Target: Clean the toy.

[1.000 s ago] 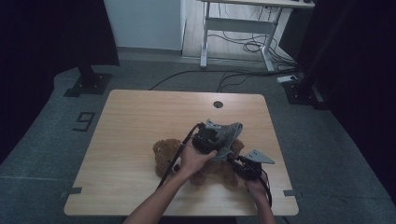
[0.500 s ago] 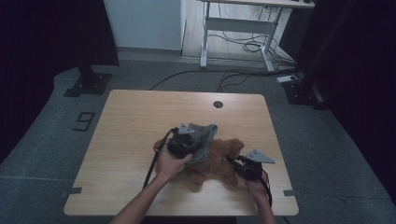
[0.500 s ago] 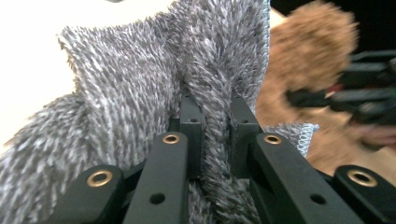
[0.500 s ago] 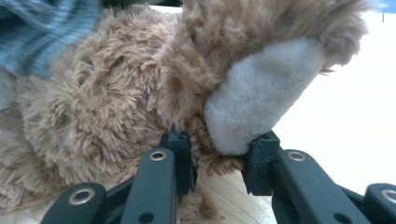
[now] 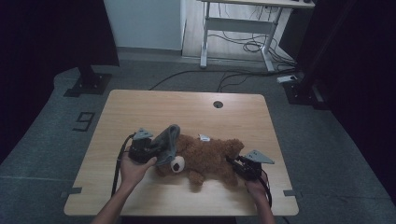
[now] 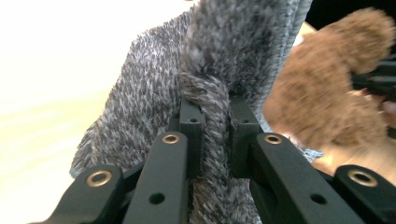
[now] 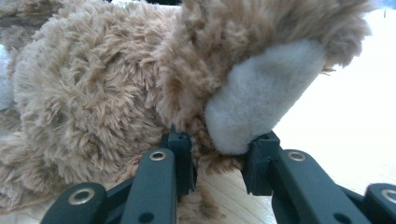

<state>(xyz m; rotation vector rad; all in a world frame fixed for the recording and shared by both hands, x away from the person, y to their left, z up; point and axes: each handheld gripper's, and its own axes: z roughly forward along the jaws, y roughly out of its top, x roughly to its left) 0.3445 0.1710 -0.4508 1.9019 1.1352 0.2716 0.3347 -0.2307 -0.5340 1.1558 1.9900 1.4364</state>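
A brown teddy bear [image 5: 208, 156] lies on its back across the wooden table [image 5: 187, 107], head to the left and legs to the right. My left gripper [image 5: 156, 149] is shut on a grey knitted piece [image 5: 169, 139], which drapes by the bear's head. In the left gripper view the jaws [image 6: 212, 140] pinch a thick fold of that grey knit [image 6: 154, 88], with the bear [image 6: 322, 98] blurred at the right. My right gripper [image 5: 235, 163] is shut on the bear's foot. Up close, its jaws [image 7: 217, 158] clamp the fur beside the pale sole [image 7: 261, 98].
A round cable hole [image 5: 218, 104] sits near the table's far edge. Bare tabletop lies beyond and to the left of the bear. A desk frame [image 5: 236, 28] and floor cables [image 5: 243, 46] stand behind the table, and a dark stand base [image 5: 88, 81] at the left.
My left hand has carried the grey knit leftward along the bear, from over its legs to its head. The right gripper has stayed on the foot.
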